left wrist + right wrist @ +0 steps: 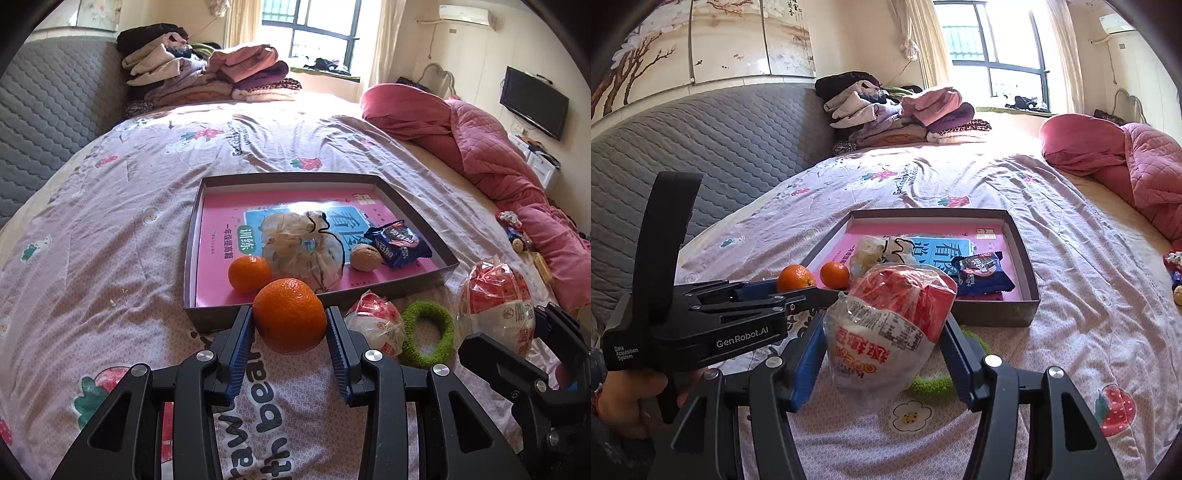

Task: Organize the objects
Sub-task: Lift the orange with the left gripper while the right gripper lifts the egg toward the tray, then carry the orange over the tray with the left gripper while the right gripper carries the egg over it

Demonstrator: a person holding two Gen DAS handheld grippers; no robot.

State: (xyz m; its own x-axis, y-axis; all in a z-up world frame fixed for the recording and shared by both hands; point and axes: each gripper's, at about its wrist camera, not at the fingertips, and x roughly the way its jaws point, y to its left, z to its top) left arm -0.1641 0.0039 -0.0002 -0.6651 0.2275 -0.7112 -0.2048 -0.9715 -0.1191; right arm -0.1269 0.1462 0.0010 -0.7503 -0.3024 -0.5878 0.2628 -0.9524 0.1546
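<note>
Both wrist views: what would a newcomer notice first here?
Each tool already holds something just short of the box on the bed: the left tool grips an orange, the right tool a red-and-white bag. Inside the box lie a pink book, a second orange, a pouch, a walnut and a blue packet. A green ring and another small bag are on the bedspread outside the box.

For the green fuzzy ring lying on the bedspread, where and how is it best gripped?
Probably pinch the green ring across one band, one finger through the hole and one outside, coming down from above. It lies flat on the bedspread, and its near arc is clear of the small snack bag.
</note>
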